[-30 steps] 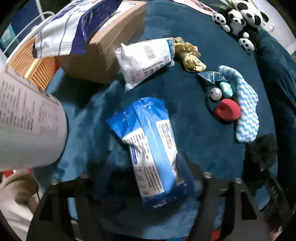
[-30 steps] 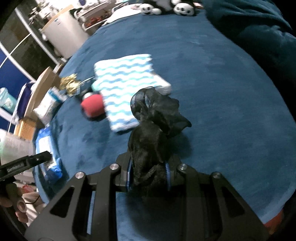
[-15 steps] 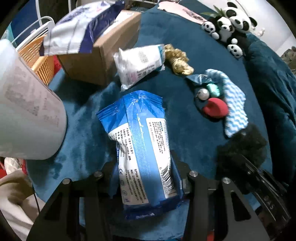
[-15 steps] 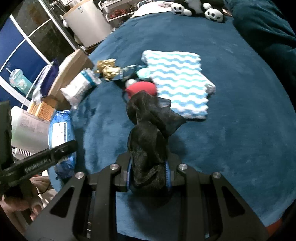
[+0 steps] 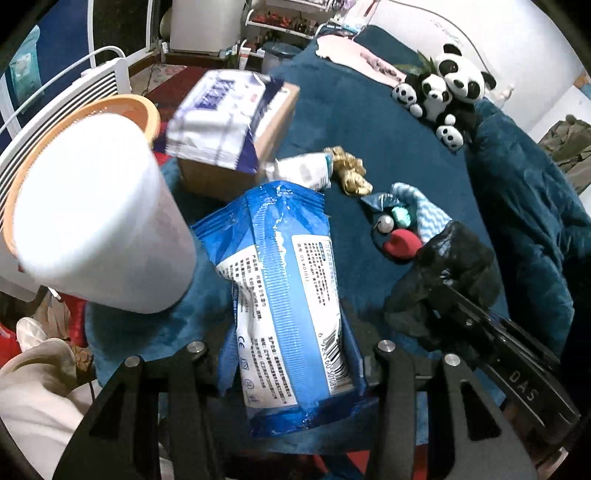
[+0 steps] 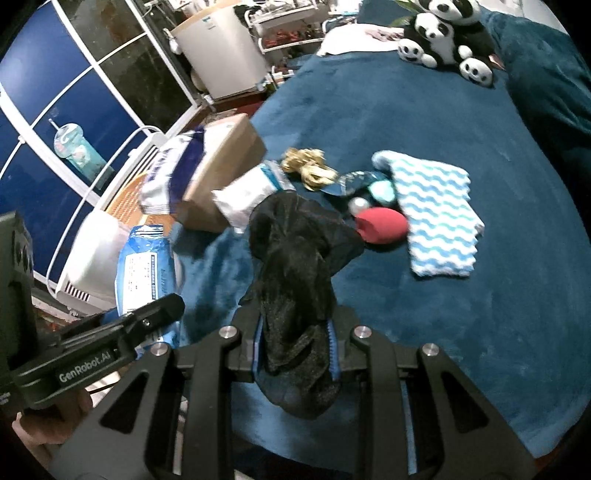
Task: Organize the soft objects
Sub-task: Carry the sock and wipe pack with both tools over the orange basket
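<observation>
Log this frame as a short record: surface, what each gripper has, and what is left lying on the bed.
surface: blue blanket
left gripper: shut on blue wipes pack, jaws have just been closing on it
right gripper: shut on black fabric
left lying: wavy striped cloth, red round object, gold ribbon, white packet
box: cardboard box, at the bed edge
far end: panda plush toys
</observation>
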Demonstrator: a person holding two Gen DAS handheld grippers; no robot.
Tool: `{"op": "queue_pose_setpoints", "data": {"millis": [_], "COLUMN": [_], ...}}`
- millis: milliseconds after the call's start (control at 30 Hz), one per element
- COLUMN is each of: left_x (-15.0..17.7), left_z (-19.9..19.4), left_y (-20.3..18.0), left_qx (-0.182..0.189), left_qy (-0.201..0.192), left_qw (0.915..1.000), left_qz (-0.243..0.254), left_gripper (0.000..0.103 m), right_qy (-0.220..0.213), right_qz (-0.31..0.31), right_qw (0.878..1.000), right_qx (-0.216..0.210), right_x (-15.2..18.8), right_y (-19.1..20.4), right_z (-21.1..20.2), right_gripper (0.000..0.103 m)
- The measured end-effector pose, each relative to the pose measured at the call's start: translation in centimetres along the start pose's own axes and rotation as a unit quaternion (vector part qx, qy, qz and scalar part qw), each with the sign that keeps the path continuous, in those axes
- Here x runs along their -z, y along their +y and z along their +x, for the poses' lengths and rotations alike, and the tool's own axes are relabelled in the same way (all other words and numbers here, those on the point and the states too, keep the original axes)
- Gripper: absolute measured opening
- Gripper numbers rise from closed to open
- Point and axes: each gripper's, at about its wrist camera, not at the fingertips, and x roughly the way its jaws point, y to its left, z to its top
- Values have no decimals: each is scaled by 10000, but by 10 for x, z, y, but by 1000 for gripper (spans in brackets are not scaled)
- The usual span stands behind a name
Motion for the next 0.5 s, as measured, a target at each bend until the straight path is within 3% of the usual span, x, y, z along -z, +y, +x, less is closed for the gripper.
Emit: {"op": "queue_pose_setpoints", "data": {"millis": [500], "left_x": [-12], "left_z": [-53], "left_y": [18], "left_qx": [85], "left_qy": [-319], "left_qw": [9995], "left_qz": [-23], "left_gripper": [49], "right_qy": [27], "right_qz": [-339], "right_qw": [9993], "right_qx": [-143], "right_x": [-18], "right_y": [57], "right_z": [-18], "right_gripper": [26]}}
